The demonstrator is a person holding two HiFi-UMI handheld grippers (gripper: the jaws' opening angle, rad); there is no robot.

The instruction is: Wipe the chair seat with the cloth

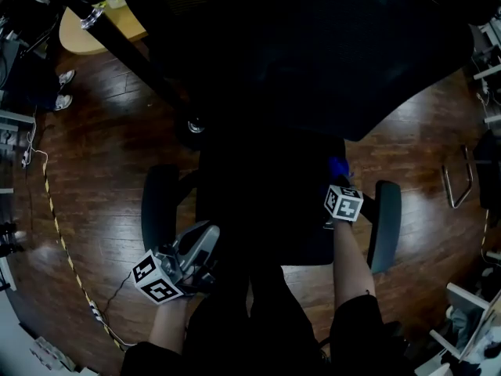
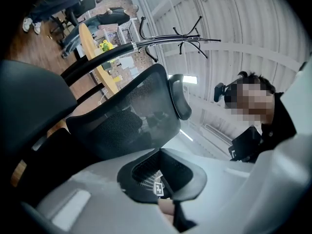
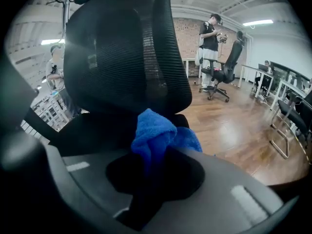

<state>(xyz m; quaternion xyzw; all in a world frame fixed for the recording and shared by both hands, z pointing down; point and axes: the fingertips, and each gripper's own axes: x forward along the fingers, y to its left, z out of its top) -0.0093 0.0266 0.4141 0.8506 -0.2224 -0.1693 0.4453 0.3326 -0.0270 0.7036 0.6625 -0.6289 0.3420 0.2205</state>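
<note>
1. The blue cloth (image 3: 156, 130) is bunched up in a soft lump. It sits at the tip of the right gripper (image 3: 151, 155), near the back right corner of the chair seat (image 1: 266, 210).
2. The right gripper's two jaws are squeezed tight on the cloth. The cloth sticks up above them, and a bit hangs off to one side.
3. I cannot tell if the cloth is touching the seat or is just above it.
4. The seat is black and very dark in the head view.
5. The chair back (image 3: 122, 48) is black net. It stands tall right behind the cloth.
6. The left gripper (image 1: 200, 245) is low down by the front left corner of the seat, well apart from the cloth.
7. In the left gripper view, its jaws seem to be pressed together with nothing between them. It points up at the chair back.
8. An armrest (image 1: 156, 206) is on the left side of the seat, and another armrest (image 1: 387, 222) is on the right side.
9. The chair stands on a shiny brown wood floor (image 1: 102, 171).
10. A black coat rack (image 2: 180, 38) shows past the chair top.
11. Far back in the room, a person (image 3: 210, 52) stands beside another office chair (image 3: 226, 69).
</note>
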